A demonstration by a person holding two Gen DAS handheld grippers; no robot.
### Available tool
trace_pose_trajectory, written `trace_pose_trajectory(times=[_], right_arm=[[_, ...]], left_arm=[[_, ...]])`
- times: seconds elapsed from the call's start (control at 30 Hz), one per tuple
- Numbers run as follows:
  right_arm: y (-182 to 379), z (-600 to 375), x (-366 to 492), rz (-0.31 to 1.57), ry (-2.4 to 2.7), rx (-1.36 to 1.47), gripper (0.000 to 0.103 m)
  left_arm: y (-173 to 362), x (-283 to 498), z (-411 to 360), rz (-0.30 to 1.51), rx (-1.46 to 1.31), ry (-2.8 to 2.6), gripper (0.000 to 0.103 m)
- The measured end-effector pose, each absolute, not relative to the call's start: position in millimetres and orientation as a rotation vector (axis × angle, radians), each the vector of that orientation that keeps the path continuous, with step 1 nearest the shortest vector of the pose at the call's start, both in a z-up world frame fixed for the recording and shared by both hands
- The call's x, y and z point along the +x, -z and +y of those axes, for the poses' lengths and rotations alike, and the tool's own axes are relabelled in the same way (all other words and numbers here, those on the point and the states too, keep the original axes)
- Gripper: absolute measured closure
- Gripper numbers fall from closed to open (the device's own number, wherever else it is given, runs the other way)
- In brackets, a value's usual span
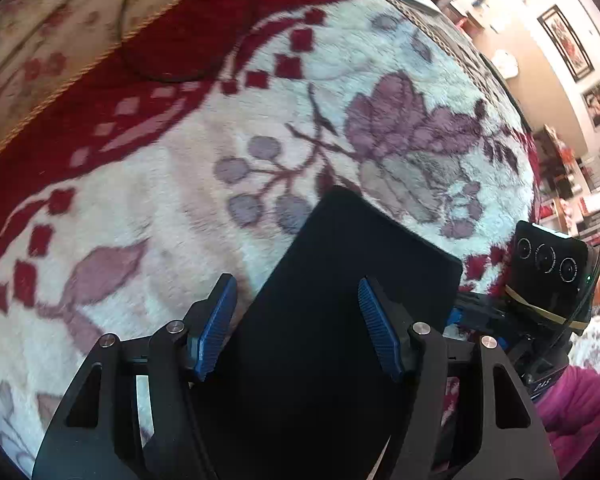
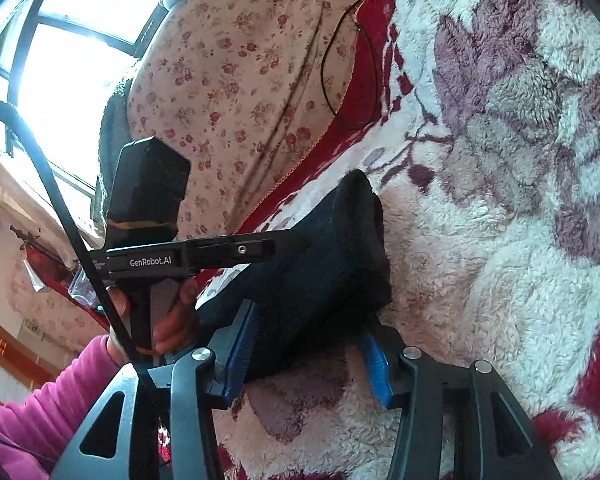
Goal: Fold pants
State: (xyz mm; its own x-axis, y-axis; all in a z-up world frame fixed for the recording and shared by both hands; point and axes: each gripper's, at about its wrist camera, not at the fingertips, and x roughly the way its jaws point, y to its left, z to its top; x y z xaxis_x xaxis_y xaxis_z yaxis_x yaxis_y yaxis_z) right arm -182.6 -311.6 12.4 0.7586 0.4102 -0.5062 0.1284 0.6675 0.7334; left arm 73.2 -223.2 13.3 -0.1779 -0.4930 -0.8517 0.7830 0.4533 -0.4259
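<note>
Both wrist views sit close above the fleece blanket (image 1: 148,184), looking along their fingers (image 1: 216,320). They share the folded black pants (image 1: 340,300), and each sees the other gripper, apparently beside it.

Daylight from blown-out window (image 2: 72,60); fisheye edges warped, slight blur.

From my right wrist view, the only clearly legible text is the brand "GenRobot.AI", printed in white on the black body of the left gripper (image 2: 236,249). In my left wrist view, small white lettering on the right gripper (image 1: 540,386) body resembles "DAS", though I cannot read it with certainty.
</note>
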Motion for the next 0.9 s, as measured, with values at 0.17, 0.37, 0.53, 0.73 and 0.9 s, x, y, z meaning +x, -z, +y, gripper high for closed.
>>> trace_pose_trajectory(times=[0.17, 0.37, 0.53, 0.73, 0.9], right_arm=[[-14, -308, -181, 0.710, -0.181, 0.816, 0.055], [-9, -305, -171, 0.739, -0.212, 0.806, 0.088], [-14, -308, -173, 0.691, -0.245, 0.844, 0.092], [-51, -293, -170, 0.628, -0.301, 0.769, 0.093], [-91, -264, -153, 0.598, -0.384, 0.670, 0.093]], left_arm=[[-9, 72, -241, 1.297, 0.347, 1.198, 0.040], [-10, 55, -251, 1.189, 0.411, 1.224, 0.086], [-16, 51, -248, 1.146, 0.395, 1.210, 0.092], [-54, 52, -218, 1.064, 0.321, 1.203, 0.094], [-94, 55, -176, 0.985, 0.256, 1.159, 0.094]])
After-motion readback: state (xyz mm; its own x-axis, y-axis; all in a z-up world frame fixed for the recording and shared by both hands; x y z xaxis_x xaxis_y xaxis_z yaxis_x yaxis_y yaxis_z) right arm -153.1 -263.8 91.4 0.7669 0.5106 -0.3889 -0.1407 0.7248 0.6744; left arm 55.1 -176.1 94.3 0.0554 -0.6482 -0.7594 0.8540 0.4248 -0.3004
